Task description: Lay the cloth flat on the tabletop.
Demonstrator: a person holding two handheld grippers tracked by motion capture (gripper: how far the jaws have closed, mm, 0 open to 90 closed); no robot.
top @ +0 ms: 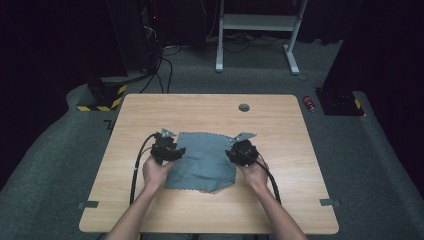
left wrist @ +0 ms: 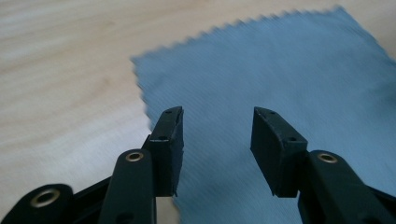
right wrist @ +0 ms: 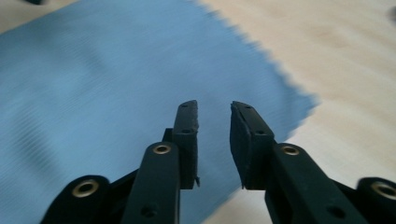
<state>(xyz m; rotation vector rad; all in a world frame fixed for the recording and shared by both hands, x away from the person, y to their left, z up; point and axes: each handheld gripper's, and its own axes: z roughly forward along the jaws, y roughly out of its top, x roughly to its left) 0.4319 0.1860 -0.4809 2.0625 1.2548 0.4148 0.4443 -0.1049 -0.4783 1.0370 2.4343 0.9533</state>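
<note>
Grey cloth (top: pixel 205 159) flat beneath left claw (left wrist: pixel 216 140) and right claw (right wrist: pixel 214 140), both parted, empty.

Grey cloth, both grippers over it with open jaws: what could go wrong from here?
The left gripper and right gripper hold nothing, so any regrasp starts fresh. The grey cloth lies flat on the table; pads closing on it may scrape the wood or catch only part of the zigzag edge. Its near edge looks uneven in the high view, so a fold could come out skewed.

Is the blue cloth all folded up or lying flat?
Mostly flat. The cloth lies spread on the table, its zigzag edges showing; only the near right corner looks turned up.
</note>
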